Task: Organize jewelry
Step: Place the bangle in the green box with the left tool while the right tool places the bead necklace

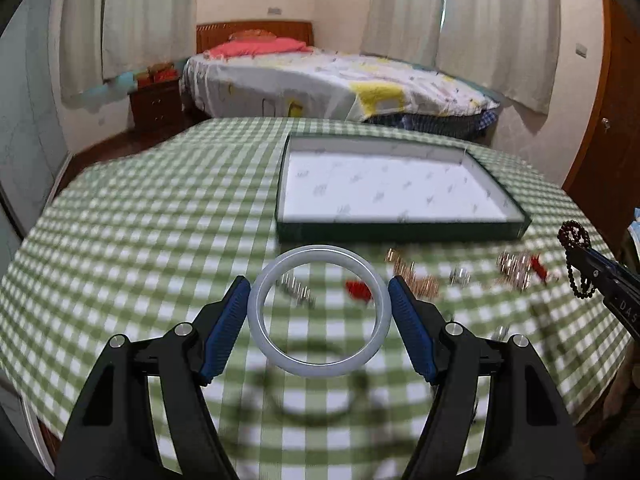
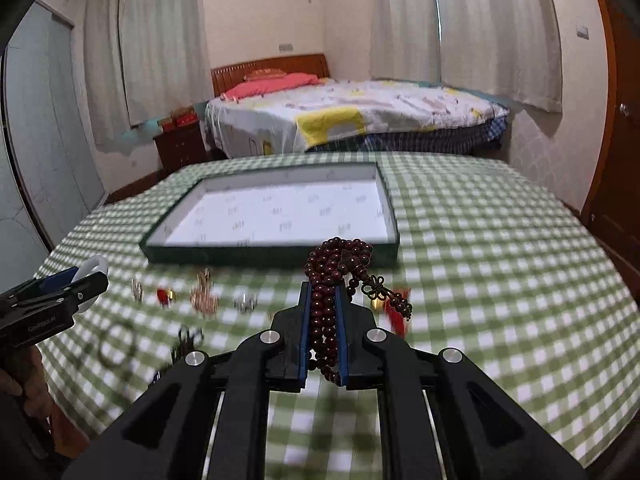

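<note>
**Pale bangle and dark beads held above the table**

Blue-padded, the left gripper [image 1: 318, 312] pinches a pale translucent stone-like bangle [image 1: 318, 312] across its width, above the green checked tablecloth [image 1: 140, 240]. It looks stiff, smooth and breakable, so opposite outer edges suit it best. The right gripper [image 2: 324, 312] is pressed together on a bunched dark red wooden bead string [image 2: 338, 268], limp and light. Beyond lies the shallow dark green box with white lining [image 1: 400, 230], with small blurred trinkets [image 1: 416, 276] just before it.

Before you, the shallow dark-green cardboard tray [image 2: 276, 255] sits on the green-checked worktop [image 2: 480, 260]; small scattered jewelry pieces [image 2: 204, 296] lie nearer you, the quilt-covered bed [image 2: 360, 116] behind.
</note>
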`<state>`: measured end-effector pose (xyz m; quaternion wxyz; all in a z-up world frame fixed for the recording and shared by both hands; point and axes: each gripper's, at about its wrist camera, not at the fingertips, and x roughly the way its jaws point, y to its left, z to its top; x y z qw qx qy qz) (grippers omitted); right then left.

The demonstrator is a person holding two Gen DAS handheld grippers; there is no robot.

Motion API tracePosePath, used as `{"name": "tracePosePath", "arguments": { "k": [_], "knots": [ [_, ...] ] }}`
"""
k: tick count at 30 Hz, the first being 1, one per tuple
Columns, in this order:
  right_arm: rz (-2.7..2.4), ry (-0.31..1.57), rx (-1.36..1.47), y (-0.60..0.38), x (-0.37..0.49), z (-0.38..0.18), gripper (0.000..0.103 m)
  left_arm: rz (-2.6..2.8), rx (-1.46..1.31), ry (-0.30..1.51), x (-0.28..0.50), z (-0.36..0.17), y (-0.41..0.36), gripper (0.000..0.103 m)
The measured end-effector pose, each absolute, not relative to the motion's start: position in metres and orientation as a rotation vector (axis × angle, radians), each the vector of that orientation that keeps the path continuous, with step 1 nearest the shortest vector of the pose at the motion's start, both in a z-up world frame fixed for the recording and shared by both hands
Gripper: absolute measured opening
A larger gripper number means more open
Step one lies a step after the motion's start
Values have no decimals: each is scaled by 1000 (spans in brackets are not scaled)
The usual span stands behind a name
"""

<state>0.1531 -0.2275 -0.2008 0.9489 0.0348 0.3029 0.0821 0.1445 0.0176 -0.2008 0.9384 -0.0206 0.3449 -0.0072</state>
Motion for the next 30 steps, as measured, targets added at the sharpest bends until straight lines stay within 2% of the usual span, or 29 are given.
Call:
{"name": "tracePosePath", "arguments": {
  "k": [8, 14, 20, 30],
  "knots": [
    [179, 539, 78, -224, 211, -175, 11, -31, -12, 604, 203, -174, 2, 69],
    [183, 535, 56, -213, 260, -176, 11, -41, -22, 599, 260, -175, -6, 69],
    [182, 613, 46, -210, 305, -202, 11, -39, -19, 685, 315, -206, -14, 69],
    [165, 783, 36, -213, 329, -243, 11, -37, -60, 897, 343, -261, -3, 69]
  ]
}}
